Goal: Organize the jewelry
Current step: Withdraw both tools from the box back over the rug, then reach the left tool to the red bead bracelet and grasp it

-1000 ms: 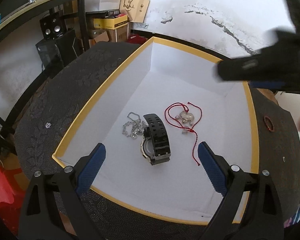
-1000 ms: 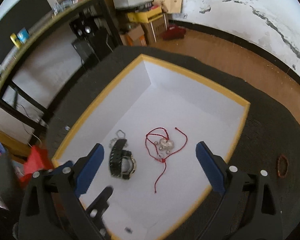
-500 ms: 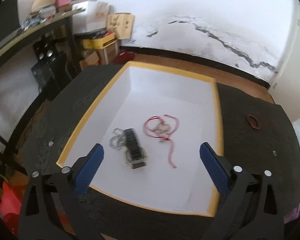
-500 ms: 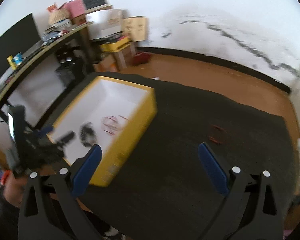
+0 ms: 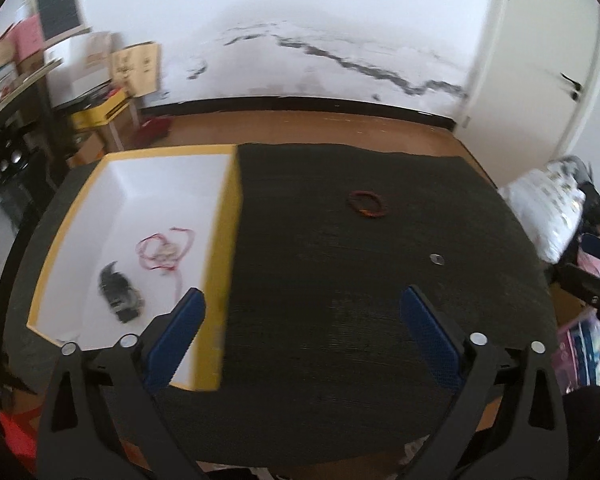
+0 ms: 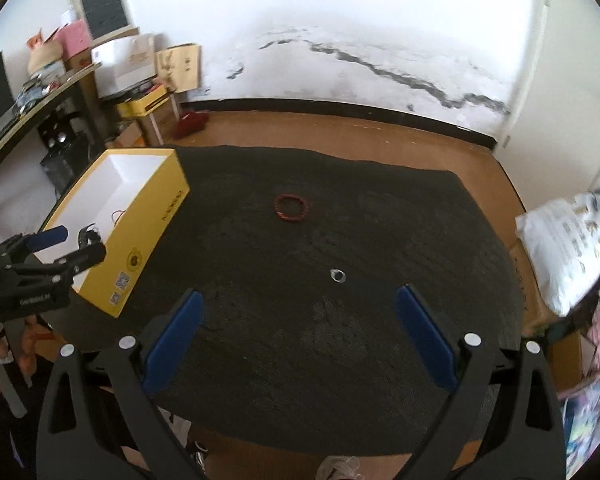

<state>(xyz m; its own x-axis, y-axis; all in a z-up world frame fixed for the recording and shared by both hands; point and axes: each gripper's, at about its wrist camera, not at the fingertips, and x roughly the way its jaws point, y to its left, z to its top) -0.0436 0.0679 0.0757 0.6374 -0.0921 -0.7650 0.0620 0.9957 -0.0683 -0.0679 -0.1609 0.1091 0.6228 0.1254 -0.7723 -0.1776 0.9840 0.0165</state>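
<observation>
Both grippers, left gripper (image 5: 302,334) with jaws opening and right gripper (image 6: 298,334) spread empty, have swung away from the yellow box (image 6: 140,236) holding the watch (image 5: 118,294) toward the red bracelet (image 6: 291,209) and ring (image 6: 338,276) ahead, presumably next.

Both the left gripper (image 5: 302,334) and the right gripper (image 6: 298,334) have black angular frames with triangular cut-outs, round silver screws and ribbed blue pads (image 6: 424,336) lining each finger.
</observation>
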